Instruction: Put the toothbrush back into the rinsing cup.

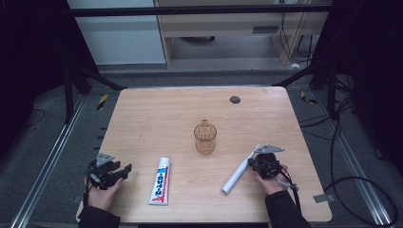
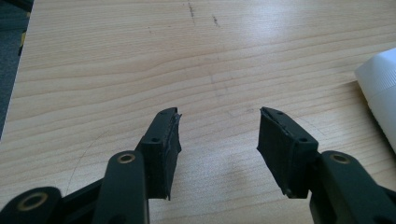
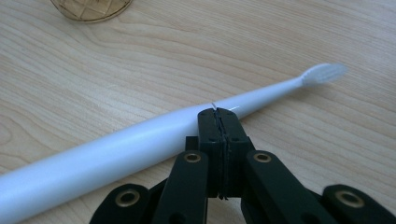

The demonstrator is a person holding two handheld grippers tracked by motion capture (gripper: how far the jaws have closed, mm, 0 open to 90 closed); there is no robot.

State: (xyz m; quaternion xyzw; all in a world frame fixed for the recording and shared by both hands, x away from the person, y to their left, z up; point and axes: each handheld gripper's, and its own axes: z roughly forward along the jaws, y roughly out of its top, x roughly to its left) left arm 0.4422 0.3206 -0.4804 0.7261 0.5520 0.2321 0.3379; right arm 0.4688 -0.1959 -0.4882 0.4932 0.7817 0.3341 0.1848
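Table: light wood top, dark workshop floor around it, so we've got plenty of room.
Cup: amber glass cup stands upright mid-table, looks empty to us.
Toothbrush: white electric toothbrush lies flat, not lifted yet.
Right gripper: jaws pressed together just in front of the brush, gripping nothing.
Left gripper: jaws apart, empty, parked near the toothpaste tube.
Progress: we reckon barely started; grabbing the brush is all still ahead.
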